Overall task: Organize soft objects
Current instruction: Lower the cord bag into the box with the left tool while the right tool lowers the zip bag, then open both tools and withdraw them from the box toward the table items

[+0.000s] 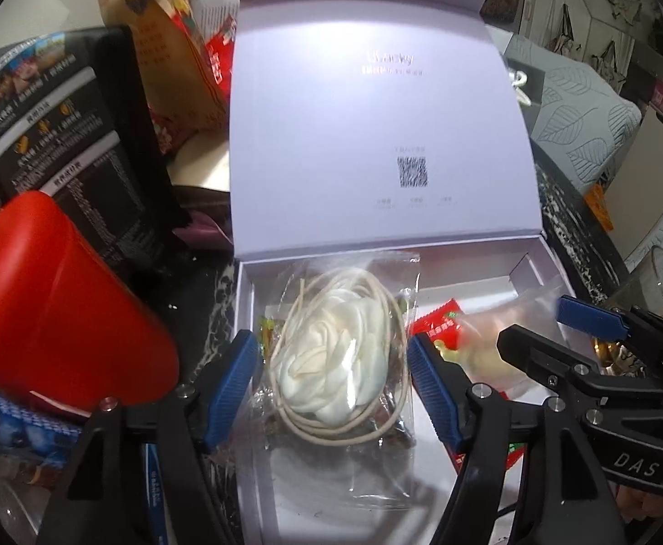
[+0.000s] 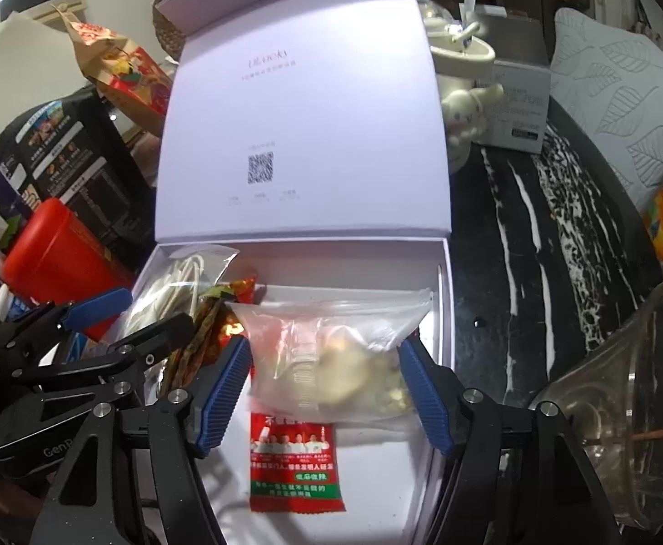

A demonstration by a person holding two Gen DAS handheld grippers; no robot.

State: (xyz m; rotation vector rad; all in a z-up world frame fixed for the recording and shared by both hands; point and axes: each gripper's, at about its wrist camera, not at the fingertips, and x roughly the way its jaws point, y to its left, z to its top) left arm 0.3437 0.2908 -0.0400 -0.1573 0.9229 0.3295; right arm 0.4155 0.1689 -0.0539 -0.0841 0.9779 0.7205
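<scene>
A clear bag holding a white fabric flower and coiled cord (image 1: 338, 359) lies in the left part of an open pale lilac box (image 1: 247, 299), its lid (image 1: 376, 136) standing up behind; the left tool (image 1: 333, 388) hangs over it with its blue pads set apart on either side of the bag, open and not pressing it; beside it in the same box a clear zip bag of pale pieces (image 2: 326, 359) rests partly over a red sachet (image 2: 295, 468), with small orange and red wrapped sweets (image 2: 222, 313) between the two bags; the right tool (image 2: 324, 395) straddles the zip bag, its pads spread at the bag's edges, open rather than clamped; the box sits on a black-and-white marbled desk (image 2: 535, 245); a red canister (image 1: 54, 309) and a black printed packet (image 1: 72, 145) crowd the left side; a glass vessel (image 2: 626, 390) stands at right; a cream toy figure (image 2: 465, 104) sits behind the box.
</scene>
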